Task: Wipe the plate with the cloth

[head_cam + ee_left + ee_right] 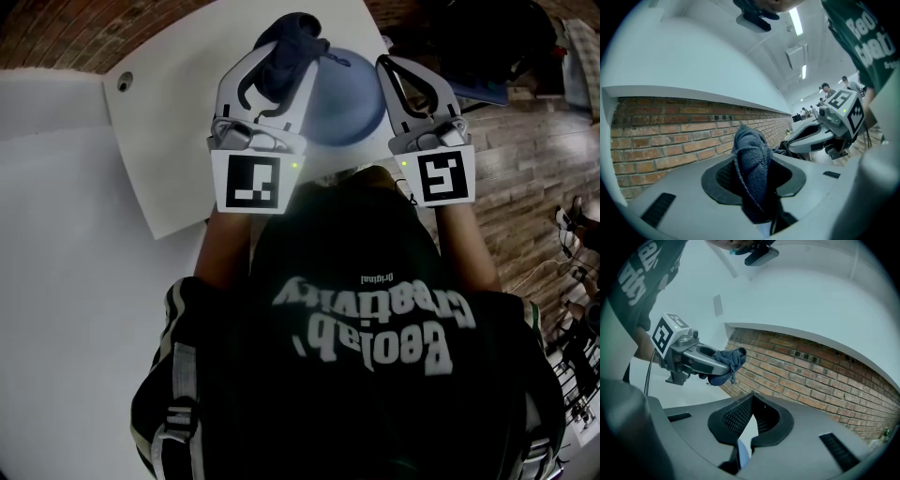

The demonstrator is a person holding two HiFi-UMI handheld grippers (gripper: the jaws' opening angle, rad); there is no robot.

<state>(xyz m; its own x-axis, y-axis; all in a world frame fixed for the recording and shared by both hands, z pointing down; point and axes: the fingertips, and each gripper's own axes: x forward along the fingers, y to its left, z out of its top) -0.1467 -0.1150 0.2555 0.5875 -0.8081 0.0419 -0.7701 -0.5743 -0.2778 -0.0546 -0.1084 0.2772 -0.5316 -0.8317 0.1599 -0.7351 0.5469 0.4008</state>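
White table point(159, 122), wipe looked barely started.
Left tongs point(286, 54) clamped cloth point(292, 33), right tongs point(401, 70) pinched plate point(347, 105); next, I'd guess, rub cloth across it.

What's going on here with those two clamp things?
A person holds a two-jaw gripper in each hand above a white table. The left gripper is clamped on a dark blue cloth; the right gripper grips a blue plate by its rim. The cloth sits by the plate's far edge, seemingly ready to wipe.
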